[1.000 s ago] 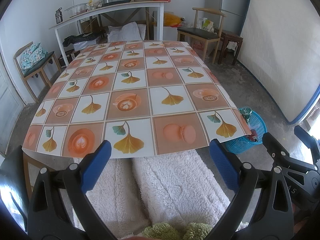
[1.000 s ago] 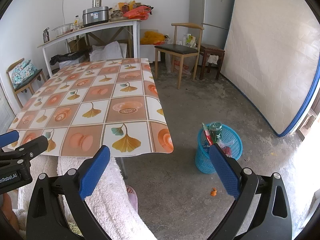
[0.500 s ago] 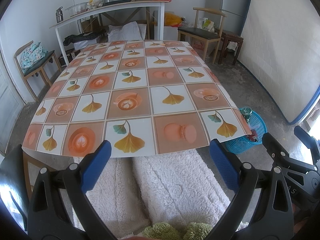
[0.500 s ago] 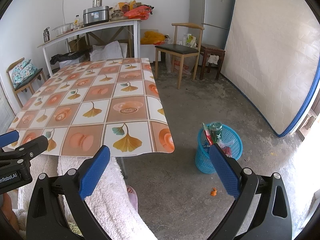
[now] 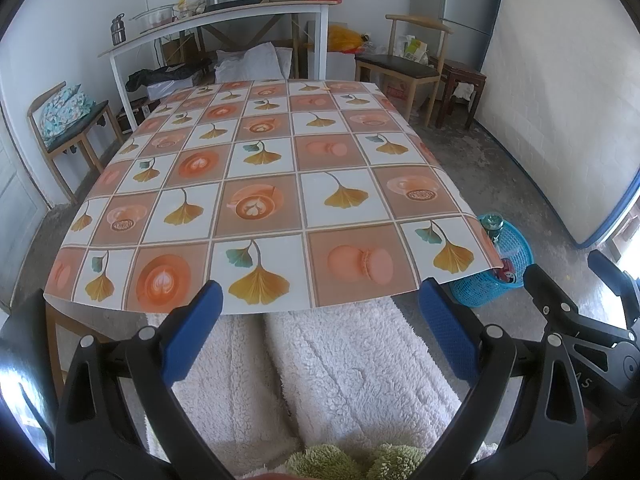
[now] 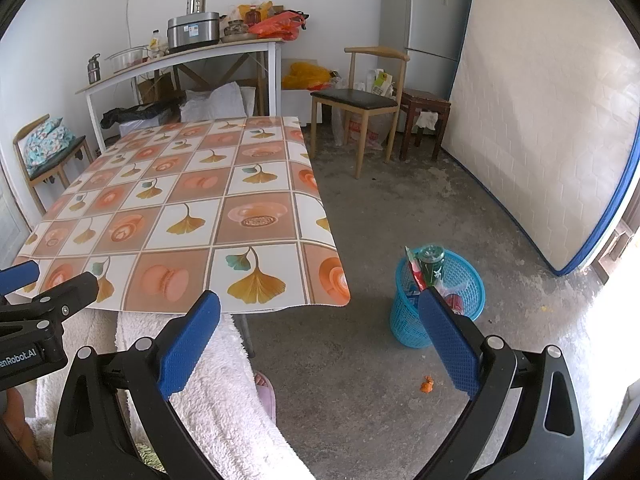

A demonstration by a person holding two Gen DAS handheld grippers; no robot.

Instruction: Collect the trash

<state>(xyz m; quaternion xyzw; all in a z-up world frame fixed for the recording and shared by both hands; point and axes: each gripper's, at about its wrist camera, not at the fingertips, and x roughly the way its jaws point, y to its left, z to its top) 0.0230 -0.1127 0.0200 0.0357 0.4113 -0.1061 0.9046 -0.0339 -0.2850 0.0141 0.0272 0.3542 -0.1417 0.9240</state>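
**Both grippers idle over lap; trash basket on floor to the right**

Left gripper [image 5: 320, 320]: jaws spread wide, nothing between them. Blue pads face each other across open air. Held low, in front of the near edge of the table [image 5: 264, 184]. Below it, legs under a white fleece robe [image 5: 348, 376].

Right gripper [image 6: 320, 322]: jaws also wide apart, empty. It points past the table's right corner toward the bare concrete floor [image 6: 400, 208]. Its tips show at the right edge of the left wrist view; the left gripper's tips show at the left edge of the right wrist view. The two are side by side, not touching.

Table: covered by a checked cloth with ginkgo leaves and coffee cups. Nothing lies on the near part of it.

Basket [image 6: 440, 304]: blue plastic mesh, standing upright on the floor, to the right of the table's near corner and apart from it. Inside: a green bottle [image 6: 432, 266] standing on end, a red-and-green wrapper [image 6: 414, 268] leaning beside it, and something red lower down, possibly a can; view too poor to be sure.

Orange scrap [image 6: 427, 385]: small crumpled bit on the floor, near the basket on its near side, outside it.

Background: side table with a cooker, two wooden chairs, a fridge [image 6: 428, 12], a mattress [image 6: 548, 120] leaning on the right wall.
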